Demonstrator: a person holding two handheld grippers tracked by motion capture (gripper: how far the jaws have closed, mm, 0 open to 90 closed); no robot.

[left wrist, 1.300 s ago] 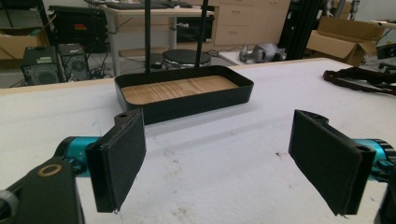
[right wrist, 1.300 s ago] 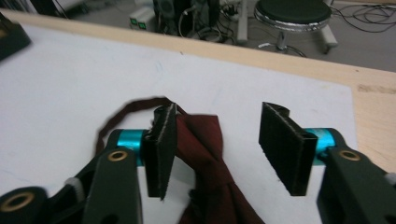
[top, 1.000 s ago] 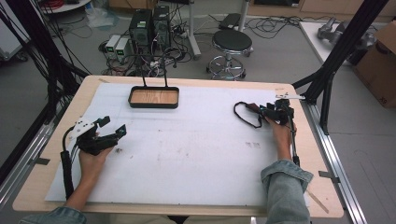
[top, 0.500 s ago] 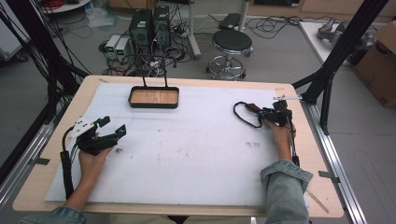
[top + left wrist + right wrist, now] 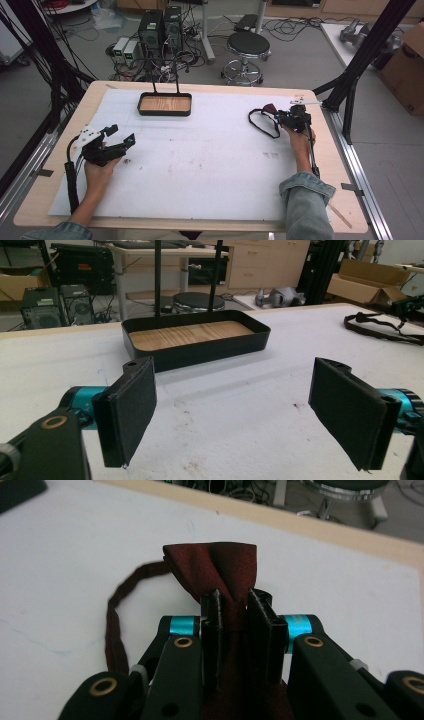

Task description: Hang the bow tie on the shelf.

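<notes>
A dark red bow tie (image 5: pixel 210 562) lies on the white table cover at the right, and its dark strap (image 5: pixel 114 630) loops off to the left. My right gripper (image 5: pixel 235 597) is shut on the tie's middle knot; its jaws have just been closing on it. From above, the same gripper (image 5: pixel 289 119) sits at the tie (image 5: pixel 270 108), with the strap (image 5: pixel 261 126) curling toward the table's middle. My left gripper (image 5: pixel 120 136) rests at the left of the table. It (image 5: pixel 250 410) is open, with nothing between its black pads (image 5: pixel 131 410).
A black tray (image 5: pixel 165 112) with a wooden floor and two upright rods stands at the back centre, and I see it (image 5: pixel 200 352) ahead of the left gripper. The white cover (image 5: pixel 210 160) spans the table. Black frame posts (image 5: pixel 350 85) stand at the right.
The right gripper's jaws have drawn together on the bow tie. Both hands have stayed where they were.
</notes>
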